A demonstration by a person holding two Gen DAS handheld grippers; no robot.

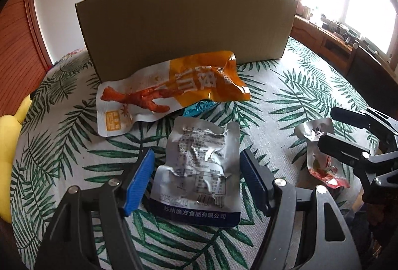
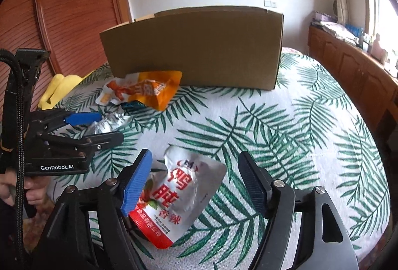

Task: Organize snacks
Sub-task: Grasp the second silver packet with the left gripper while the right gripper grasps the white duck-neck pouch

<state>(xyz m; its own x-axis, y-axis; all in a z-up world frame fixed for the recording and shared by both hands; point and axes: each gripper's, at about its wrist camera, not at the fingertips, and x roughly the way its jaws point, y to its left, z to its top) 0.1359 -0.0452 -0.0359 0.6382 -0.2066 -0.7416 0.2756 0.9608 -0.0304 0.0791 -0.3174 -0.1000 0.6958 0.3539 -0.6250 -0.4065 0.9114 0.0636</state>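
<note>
Both claws spread, nothing pinched. Left claw (image 1: 196,179) straddles the silver snack pouch (image 1: 199,173), which lies back side up on the leaf-print bedspread (image 1: 286,101). Right claw (image 2: 195,181) brackets the red-and-silver spicy snack pouch (image 2: 179,198); blue pad just beside it. Orange chicken-feet pouch (image 1: 174,86) lies against the cardboard box (image 1: 186,21).

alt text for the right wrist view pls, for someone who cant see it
The open right gripper straddles a silver and red snack pouch lying on a palm-leaf cloth. Behind it, an orange snack packet lies against a cardboard box; the left gripper is at left.
</note>
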